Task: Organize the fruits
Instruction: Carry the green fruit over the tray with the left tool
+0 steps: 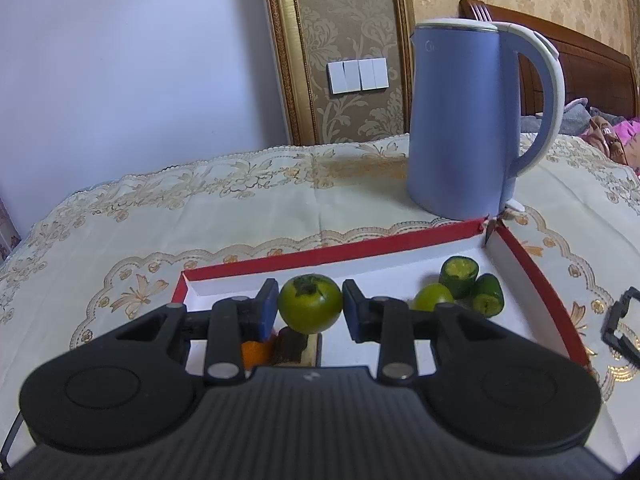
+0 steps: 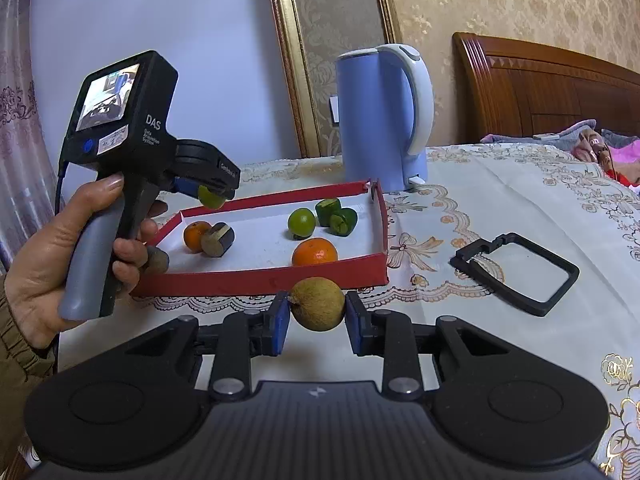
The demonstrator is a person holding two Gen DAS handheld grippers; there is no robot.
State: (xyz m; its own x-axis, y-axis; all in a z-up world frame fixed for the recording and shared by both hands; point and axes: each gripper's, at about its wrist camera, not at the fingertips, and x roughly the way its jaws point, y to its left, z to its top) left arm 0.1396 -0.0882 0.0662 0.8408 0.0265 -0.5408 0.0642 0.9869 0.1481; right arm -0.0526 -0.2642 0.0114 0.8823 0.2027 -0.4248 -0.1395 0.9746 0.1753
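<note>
My left gripper is shut on a round green fruit and holds it above the left part of the red tray; it also shows in the right wrist view. My right gripper is shut on a brown kiwi-like fruit just in front of the red tray's near wall. In the tray lie a green lime, two cut green pieces, two oranges and brown cut pieces.
A blue electric kettle stands behind the tray's far right corner. A black rectangular frame lies on the embroidered tablecloth right of the tray. A bed headboard and bedding are at the far right.
</note>
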